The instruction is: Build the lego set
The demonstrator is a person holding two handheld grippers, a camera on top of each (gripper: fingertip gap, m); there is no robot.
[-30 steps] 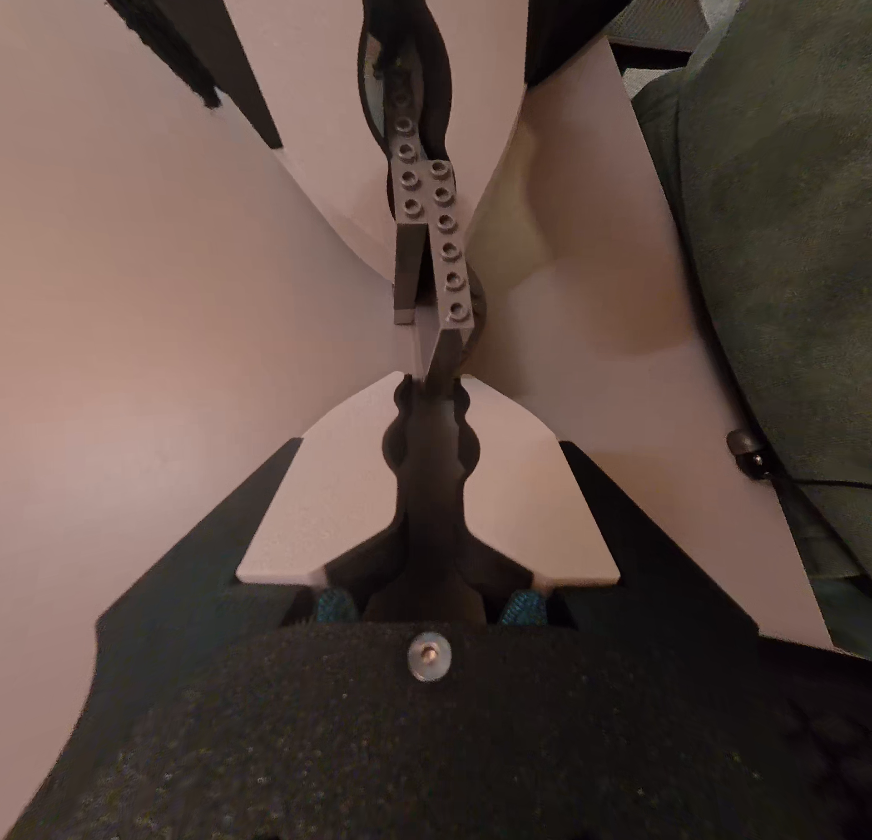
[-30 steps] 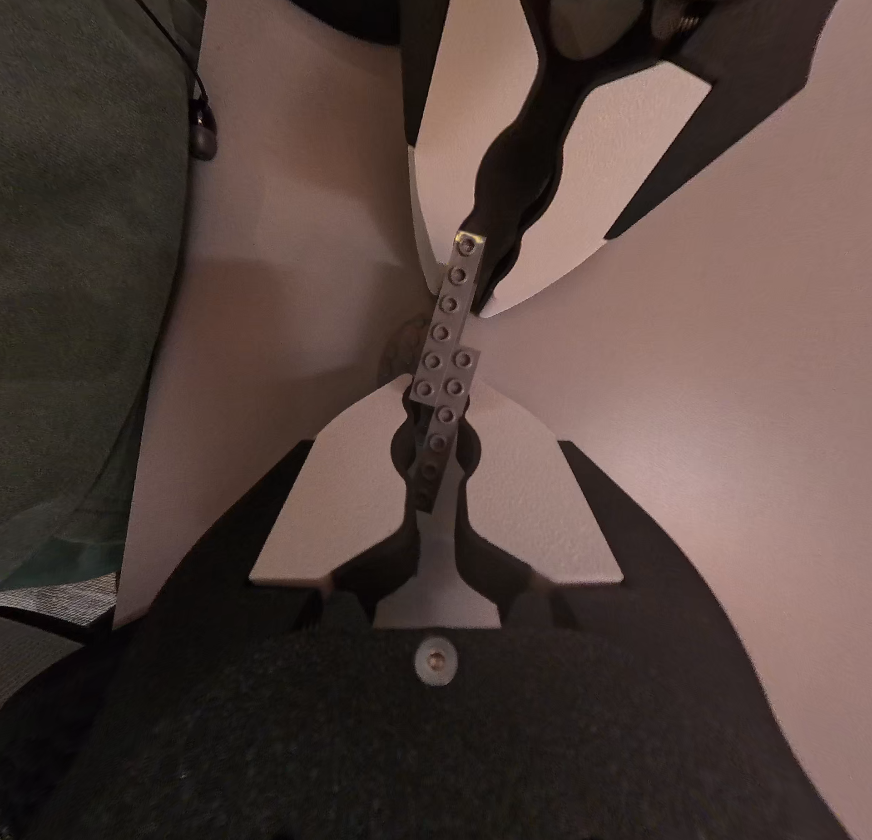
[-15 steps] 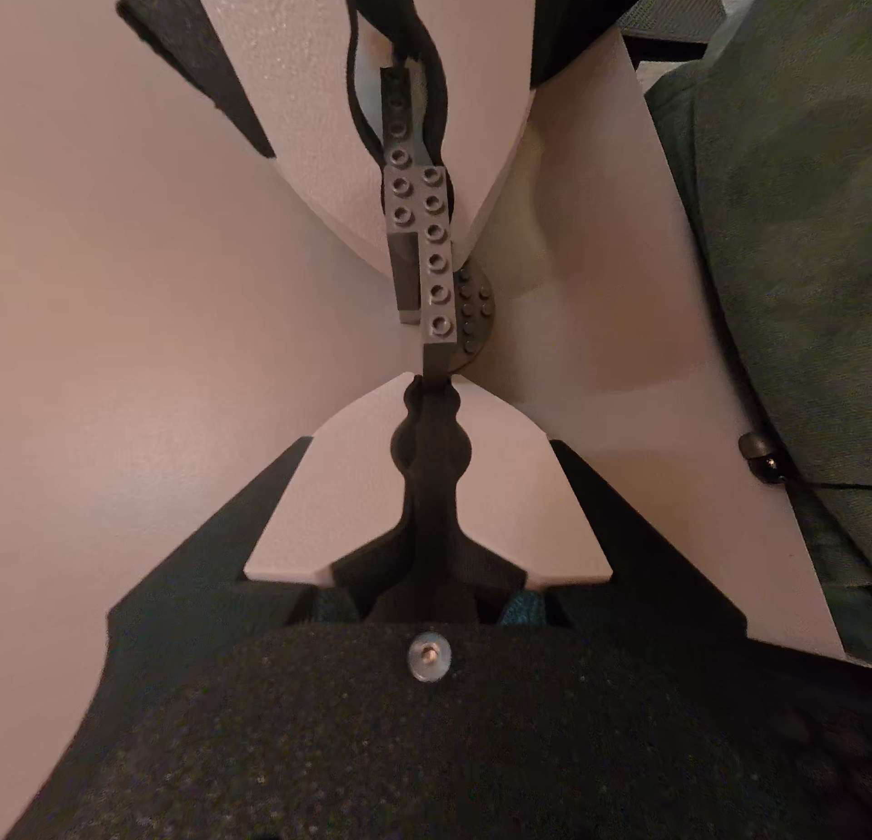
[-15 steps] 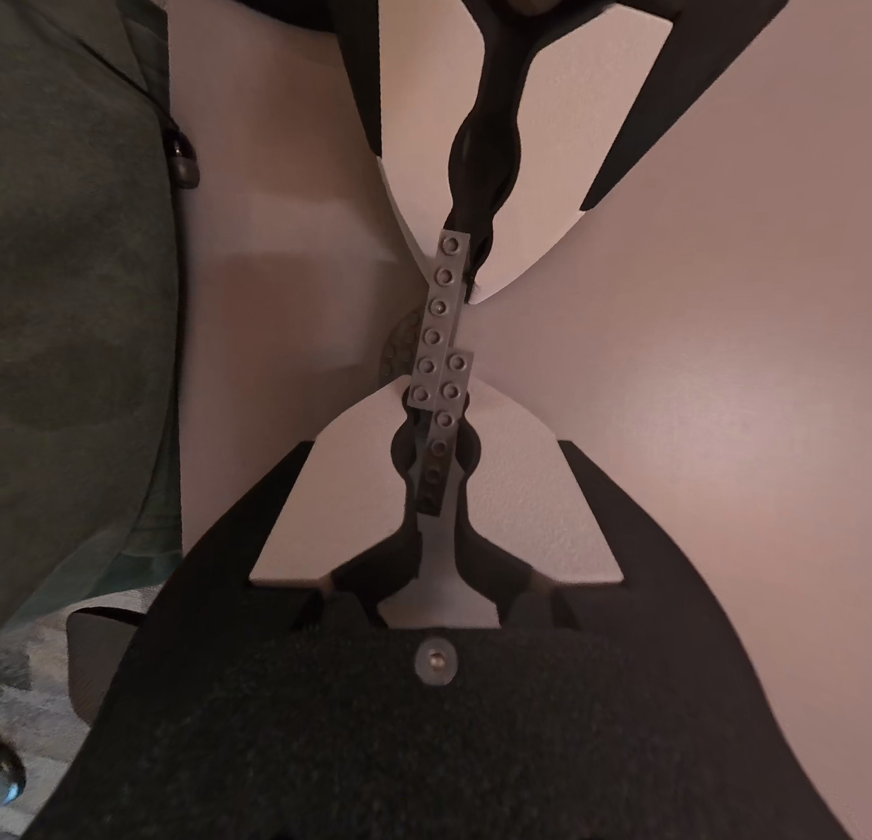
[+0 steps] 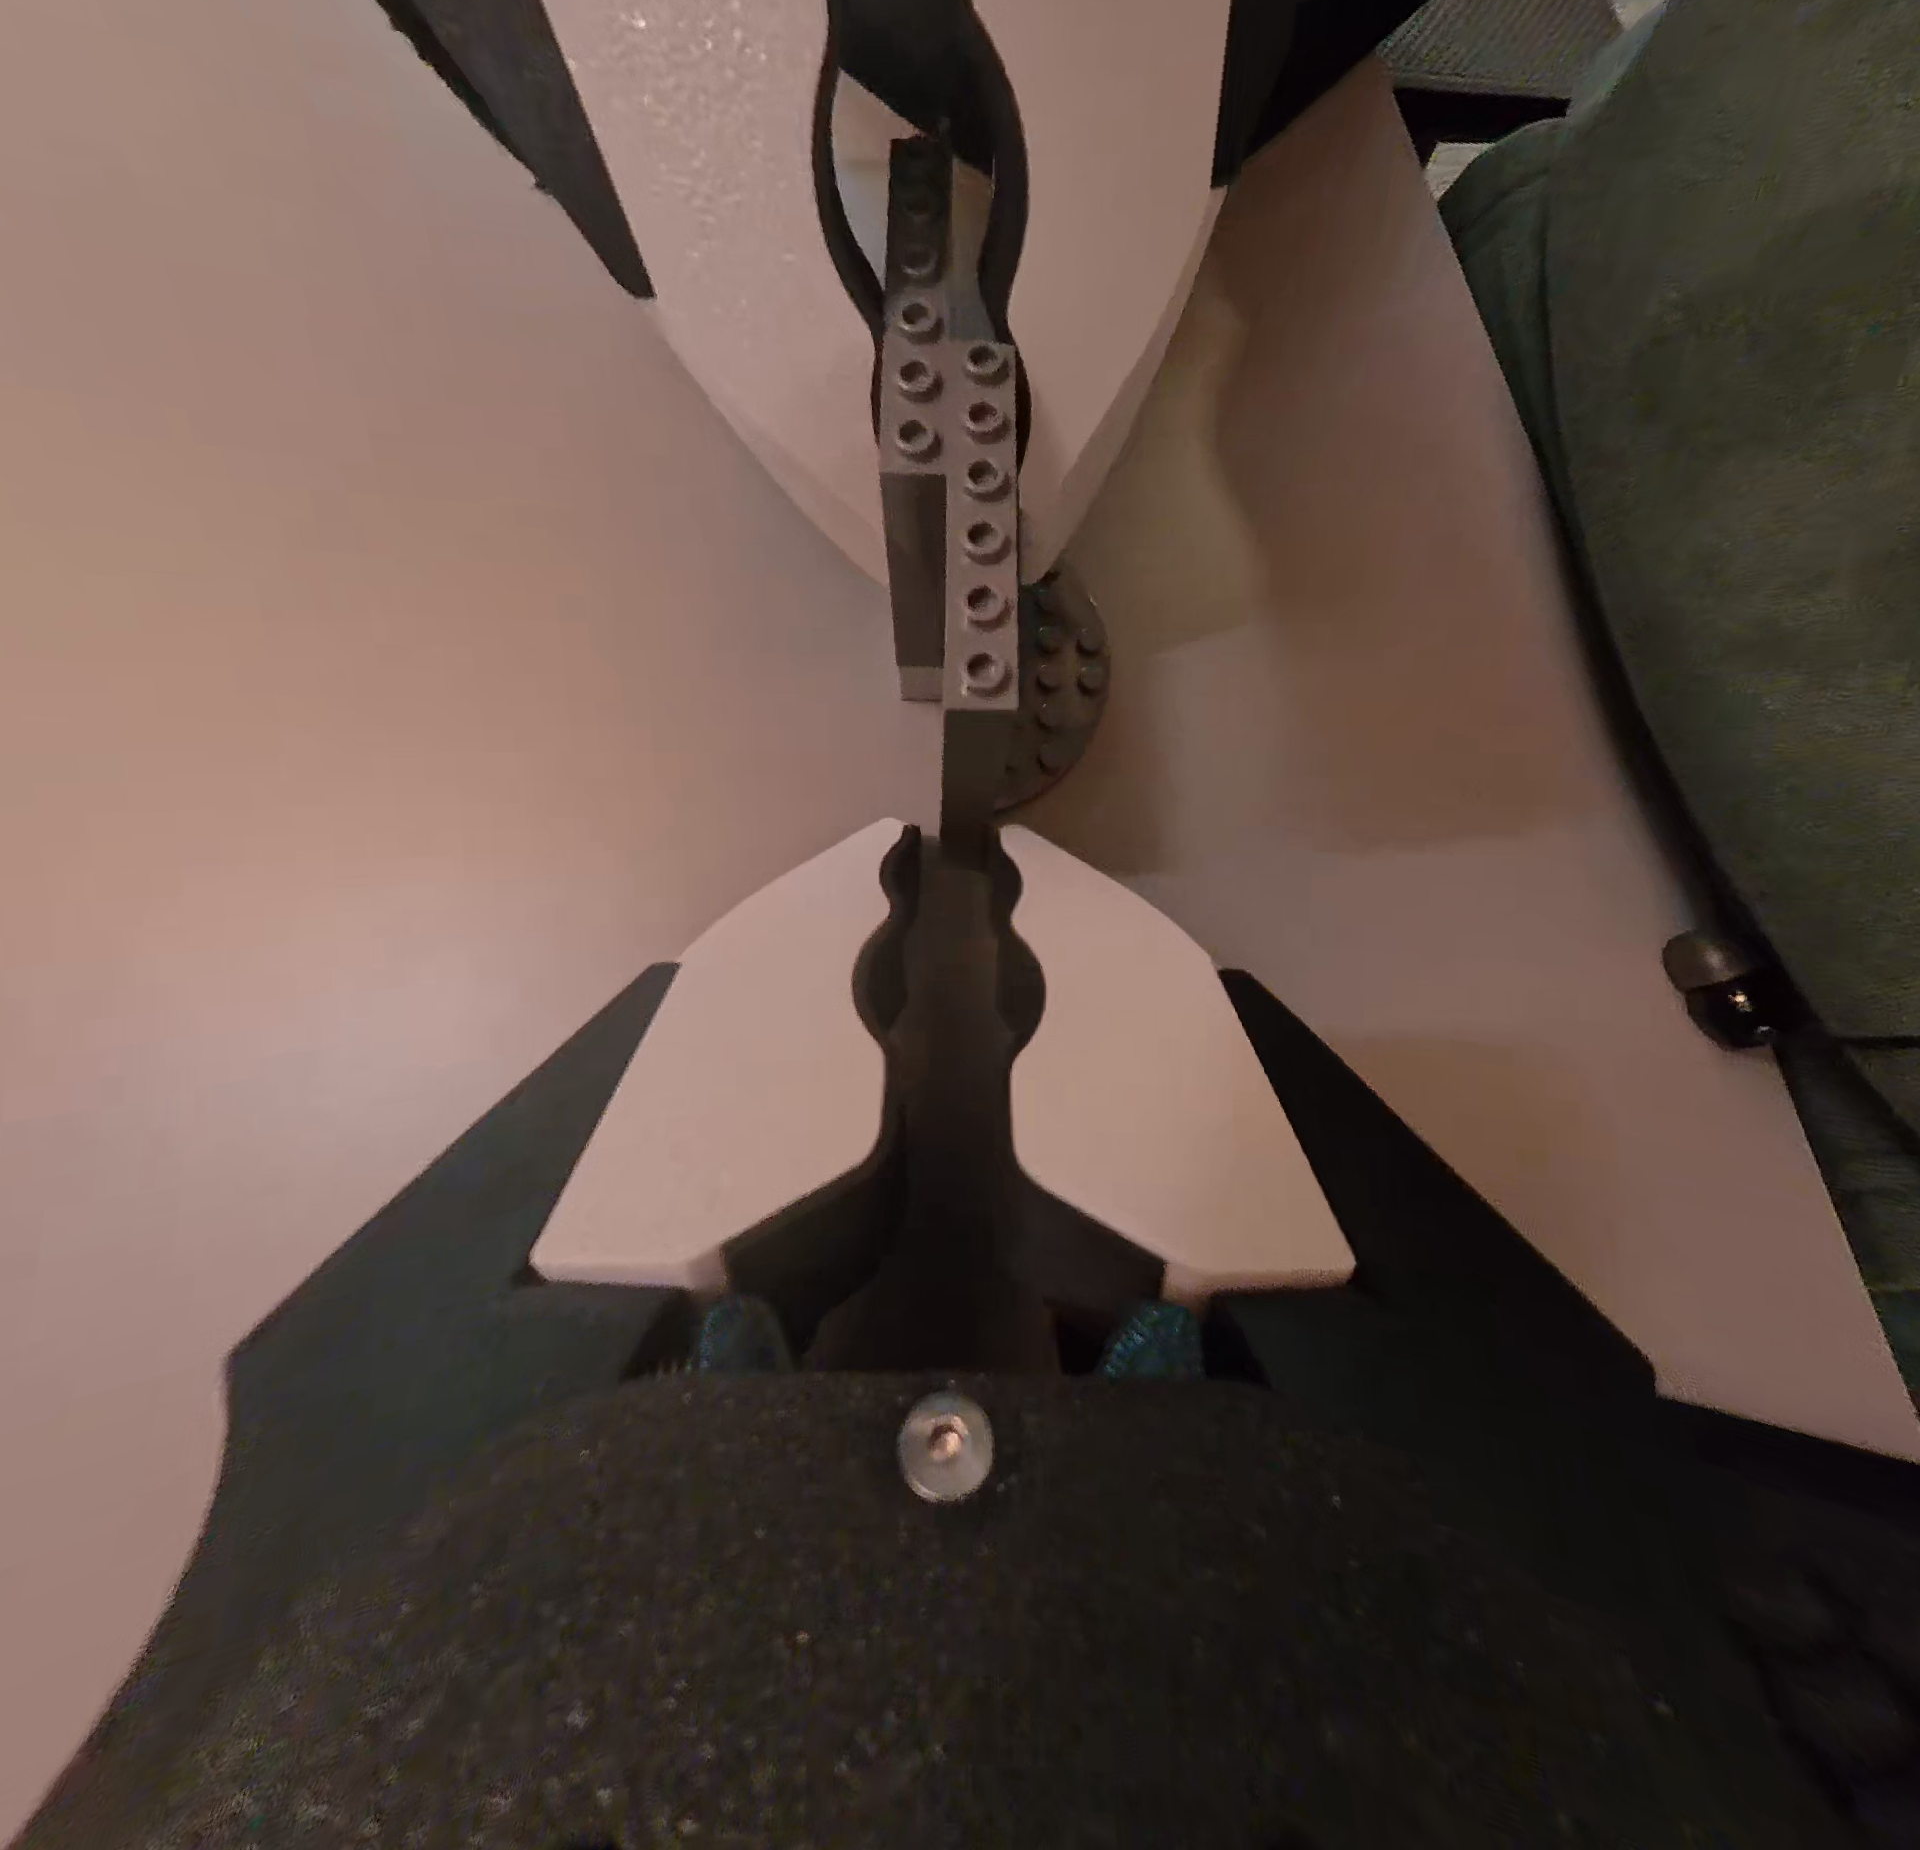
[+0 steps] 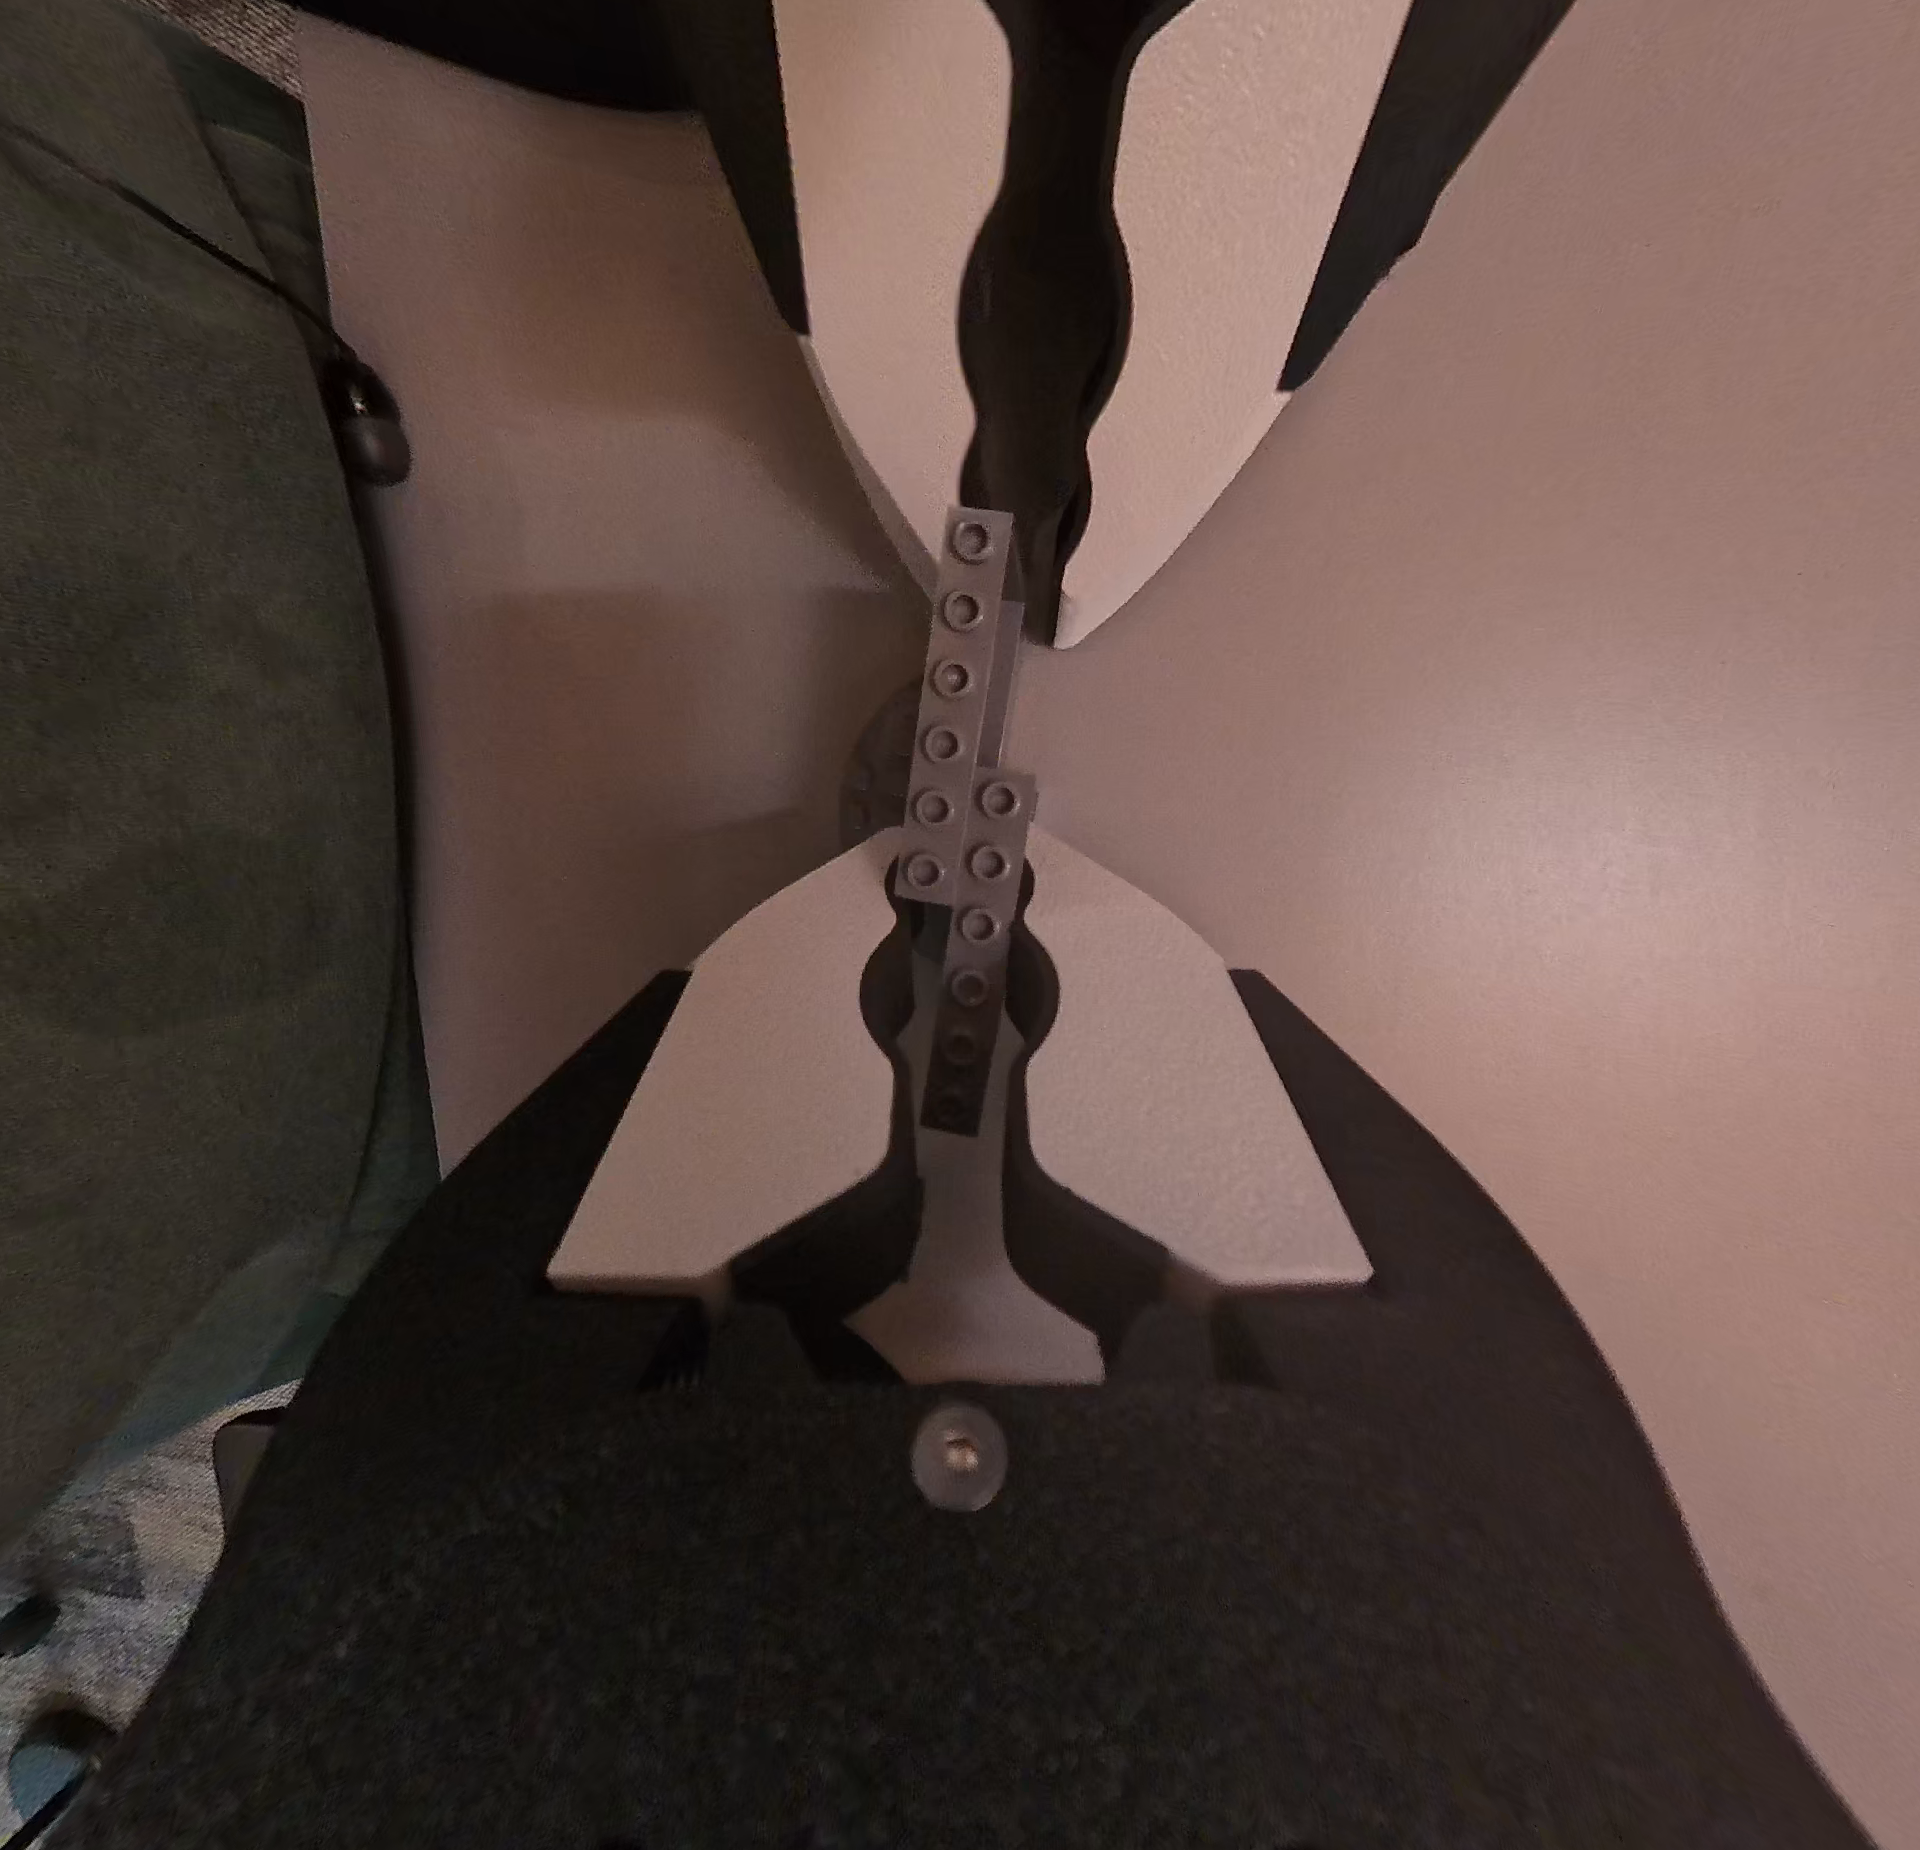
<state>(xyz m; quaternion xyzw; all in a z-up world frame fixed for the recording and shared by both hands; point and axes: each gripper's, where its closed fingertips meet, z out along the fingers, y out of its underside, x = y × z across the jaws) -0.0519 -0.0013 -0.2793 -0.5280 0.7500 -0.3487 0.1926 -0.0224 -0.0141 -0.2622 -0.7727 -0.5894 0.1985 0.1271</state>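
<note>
In the left wrist view, the left tongs were clamped together on the near end of a grey studded beam, which ran straight away from the camera above the pale worktop. A second grey beam lay alongside it on its left, the two overlapping by a short stretch where their studs stood side by side. The far end of that second beam sat between the fingers of the right tongs, which reached in from the top edge of the view. A dark round studded plate lay on the worktop just beside the near beam, partly hidden by it. Green fabric ran along the worktop's right edge.

In the right wrist view, the right tongs were closed on the near beam, whose shaded end lay deep between the fingers. The far beam led up to the left tongs, pinched shut on its end. Whether the two beams were fully pressed together could not be told. The round plate peeked out on their left.
</note>
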